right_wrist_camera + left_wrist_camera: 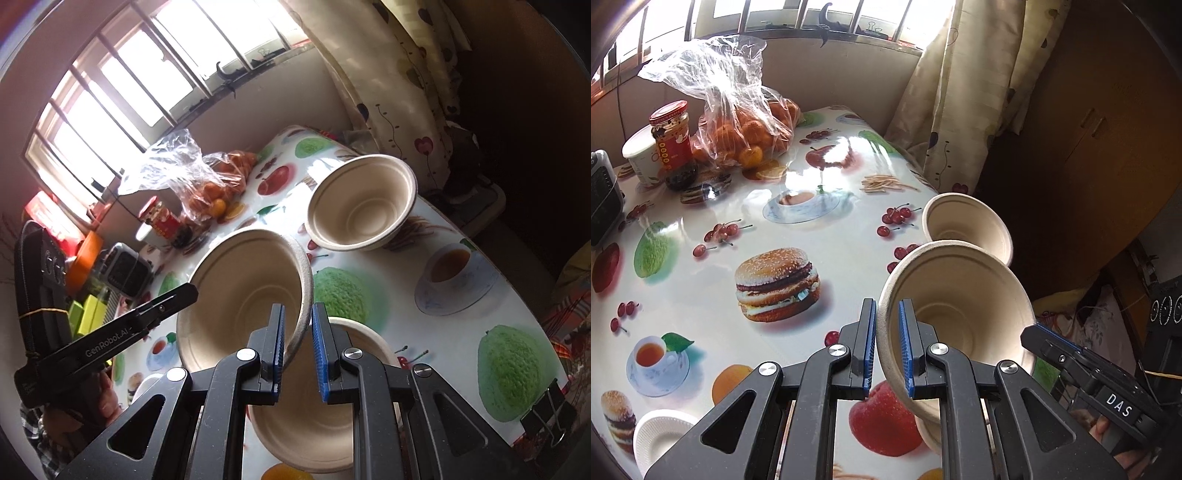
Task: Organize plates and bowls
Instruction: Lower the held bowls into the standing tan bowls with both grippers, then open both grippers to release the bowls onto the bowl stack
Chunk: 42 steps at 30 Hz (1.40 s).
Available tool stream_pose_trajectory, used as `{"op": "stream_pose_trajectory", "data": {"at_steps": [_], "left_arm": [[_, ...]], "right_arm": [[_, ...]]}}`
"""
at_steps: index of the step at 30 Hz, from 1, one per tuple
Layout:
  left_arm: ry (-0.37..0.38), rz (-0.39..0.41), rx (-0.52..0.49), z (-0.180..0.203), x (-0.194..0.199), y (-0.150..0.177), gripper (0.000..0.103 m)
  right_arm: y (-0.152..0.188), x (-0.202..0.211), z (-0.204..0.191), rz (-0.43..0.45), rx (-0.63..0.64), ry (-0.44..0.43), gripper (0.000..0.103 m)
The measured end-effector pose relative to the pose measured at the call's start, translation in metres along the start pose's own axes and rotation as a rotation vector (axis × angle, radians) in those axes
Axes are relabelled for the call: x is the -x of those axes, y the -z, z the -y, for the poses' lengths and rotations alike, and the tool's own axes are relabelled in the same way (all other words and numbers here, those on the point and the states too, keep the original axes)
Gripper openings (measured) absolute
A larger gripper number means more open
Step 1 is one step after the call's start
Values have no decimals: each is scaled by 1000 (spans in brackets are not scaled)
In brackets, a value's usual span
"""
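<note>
Both grippers pinch the rim of one beige pulp bowl [964, 295], tilted and held above the table. My left gripper [887, 347] clamps its left rim; my right gripper [298, 350] clamps its right rim, and this bowl also shows in the right wrist view [240, 291]. A second beige bowl [364, 203] stands upright on the table beyond; it also shows in the left wrist view [967, 225]. A third bowl [314, 413] sits on the table under the held one. A small white plate [659, 435] lies at the near left.
The round table [812, 236] has a glossy fruit-print cloth. At its far side stand a bag of oranges [746, 122], a red-lidded jar [674, 144], a white tub [641, 155] and a dark appliance [602, 199]. A curtain [960, 92] hangs right.
</note>
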<state>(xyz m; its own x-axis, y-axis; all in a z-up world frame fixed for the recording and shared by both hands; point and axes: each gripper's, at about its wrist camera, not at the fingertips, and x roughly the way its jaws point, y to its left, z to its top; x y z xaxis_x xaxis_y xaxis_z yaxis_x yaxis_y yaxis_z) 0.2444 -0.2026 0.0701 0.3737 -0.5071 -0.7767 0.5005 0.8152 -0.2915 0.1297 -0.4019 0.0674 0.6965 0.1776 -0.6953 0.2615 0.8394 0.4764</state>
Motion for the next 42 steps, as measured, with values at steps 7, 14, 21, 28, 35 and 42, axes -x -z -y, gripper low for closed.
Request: {"op": "stream_pose_trajectory", "data": {"at_steps": [7,14,21,28,35,42], "left_arm": [[21,-18,-22,17,1,17,13],[22,-38,-41,27,-1,34,13],[22,-66,-41,30,-8,49,13],[15,-85,-44,31,-14,58,13],[7,-100,-43,31,-18,64,13],[-5,-110,-44,31,-23,67,13]], "right_arm": [[14,21,12,19,-16,18,15],[29,29,23,19,-31,30,15],[41,29,33,1,-43,42,15],[51,25,39,-15,-49,53,15],[55,23,42,-25,-54,58,15],[57,18,42,-37,-49,71,15]]}}
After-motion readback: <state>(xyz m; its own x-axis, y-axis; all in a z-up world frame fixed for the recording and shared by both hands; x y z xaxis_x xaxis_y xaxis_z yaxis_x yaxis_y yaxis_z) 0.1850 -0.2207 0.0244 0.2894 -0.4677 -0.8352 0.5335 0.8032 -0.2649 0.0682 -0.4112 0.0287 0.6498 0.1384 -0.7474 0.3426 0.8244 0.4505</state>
